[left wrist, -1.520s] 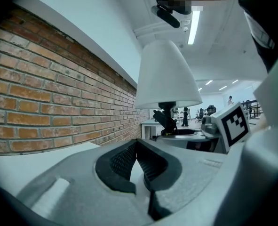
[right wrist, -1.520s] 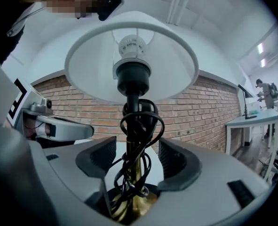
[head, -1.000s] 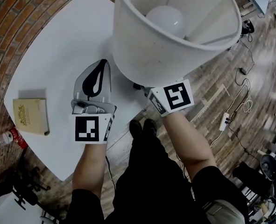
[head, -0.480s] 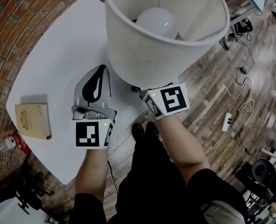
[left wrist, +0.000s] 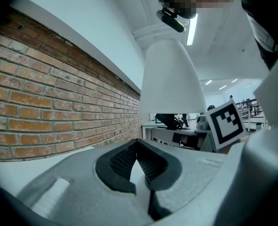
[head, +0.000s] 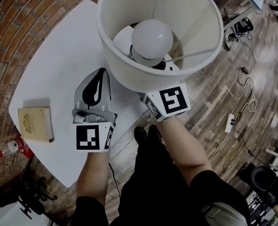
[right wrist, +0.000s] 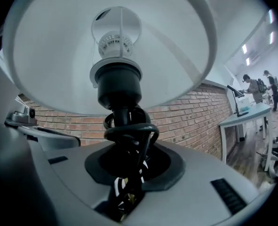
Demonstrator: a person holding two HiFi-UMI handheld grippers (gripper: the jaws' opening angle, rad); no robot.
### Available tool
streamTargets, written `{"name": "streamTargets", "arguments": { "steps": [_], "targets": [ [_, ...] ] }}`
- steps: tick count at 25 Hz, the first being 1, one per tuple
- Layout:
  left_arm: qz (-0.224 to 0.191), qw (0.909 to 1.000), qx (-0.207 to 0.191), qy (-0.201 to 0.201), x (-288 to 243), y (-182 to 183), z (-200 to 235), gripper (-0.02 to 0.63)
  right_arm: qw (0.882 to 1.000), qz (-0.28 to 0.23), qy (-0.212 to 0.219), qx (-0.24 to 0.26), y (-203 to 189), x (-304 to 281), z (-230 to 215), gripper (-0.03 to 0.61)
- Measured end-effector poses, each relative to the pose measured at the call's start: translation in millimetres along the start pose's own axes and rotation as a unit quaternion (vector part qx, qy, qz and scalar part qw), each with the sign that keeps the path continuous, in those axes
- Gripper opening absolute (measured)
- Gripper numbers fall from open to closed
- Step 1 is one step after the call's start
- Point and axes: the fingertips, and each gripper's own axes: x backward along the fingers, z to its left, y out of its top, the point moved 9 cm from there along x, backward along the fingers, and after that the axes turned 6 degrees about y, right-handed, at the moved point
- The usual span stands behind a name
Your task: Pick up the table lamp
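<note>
The big white desk (head: 54, 65) stands by a brick wall. The table lamp (head: 129, 65) is at the desk's near edge, right in front of the person, with its round white bulb (head: 152, 34) showing inside the shade. Whether its foot touches the desk is hidden.

The right hand-held gripper (right wrist: 129, 173) is under the shade. Its jaws have just been closing and now pinch the lamp's black stem, where a black cord (right wrist: 129, 136) is wound around.

The left hand-held gripper (left wrist: 137, 142) rests just beside the lamp, its tips pressed together with nothing in them.

A tan book (head: 35, 124) lies well apart on the desk. A small bottle (head: 14, 147) lies on the floor below.
</note>
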Motion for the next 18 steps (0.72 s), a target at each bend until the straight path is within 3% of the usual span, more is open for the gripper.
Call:
{"name": "streamTargets", "arguments": {
  "steps": [10,18],
  "targets": [
    [-0.013,0.9999,0.002,-0.002,12.4,41.6,-1.7,0.008,1.0,0.026,0.007,-0.005,42.4,13.0,9.0,0.107],
    [-0.016,0.9997,0.008,-0.019,62.3,104.6,-13.4,0.008,0.999,0.042,0.013,-0.014,115.0,50.6,34.3,0.107]
  ]
}}
